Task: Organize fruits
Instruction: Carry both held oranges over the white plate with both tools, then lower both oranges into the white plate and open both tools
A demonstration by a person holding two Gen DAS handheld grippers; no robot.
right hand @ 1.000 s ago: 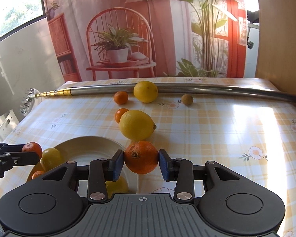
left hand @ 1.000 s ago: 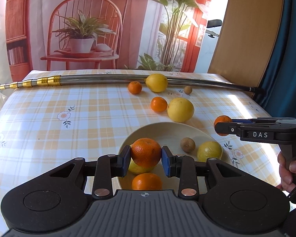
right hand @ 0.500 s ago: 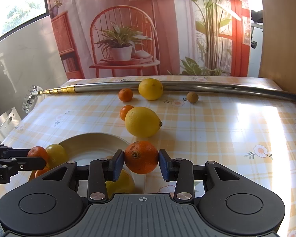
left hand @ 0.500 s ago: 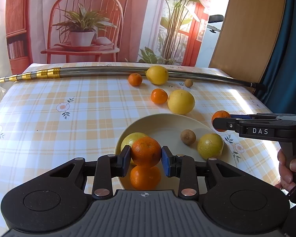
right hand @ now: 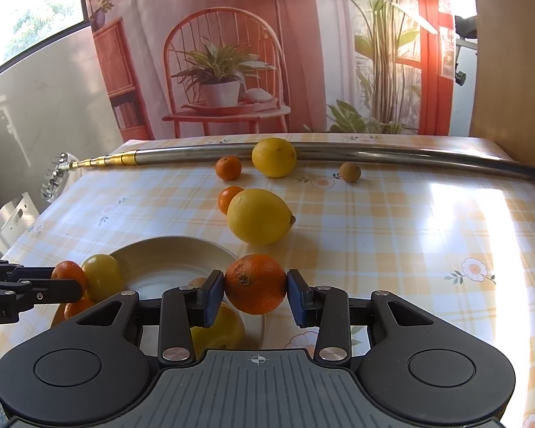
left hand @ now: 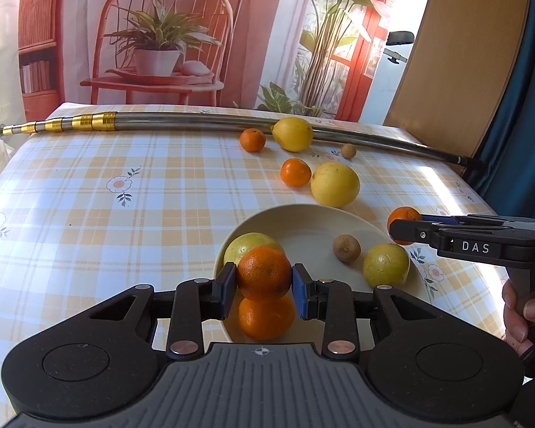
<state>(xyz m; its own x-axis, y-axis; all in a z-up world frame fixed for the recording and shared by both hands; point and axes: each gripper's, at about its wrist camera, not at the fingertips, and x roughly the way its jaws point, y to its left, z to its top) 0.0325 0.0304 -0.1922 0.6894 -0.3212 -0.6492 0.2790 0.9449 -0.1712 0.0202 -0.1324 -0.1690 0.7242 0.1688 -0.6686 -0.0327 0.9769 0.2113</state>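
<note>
At the lower centre of the left wrist view, a mandarin [left hand: 264, 273] is clamped between the pads of the left gripper [left hand: 264, 285], above the cream plate [left hand: 303, 221]. At the lower centre of the right wrist view, an orange [right hand: 256, 283] is gripped by the right gripper [right hand: 256, 297] at the plate's right edge. A large lemon [right hand: 259, 216] is seen on the checked tablecloth [right hand: 410, 232] just beyond.

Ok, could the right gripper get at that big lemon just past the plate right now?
Probably not yet. The right gripper is shut on an orange, so its jaws are occupied. Otherwise the big lemon lies ahead on open tablecloth with nothing between.
</note>
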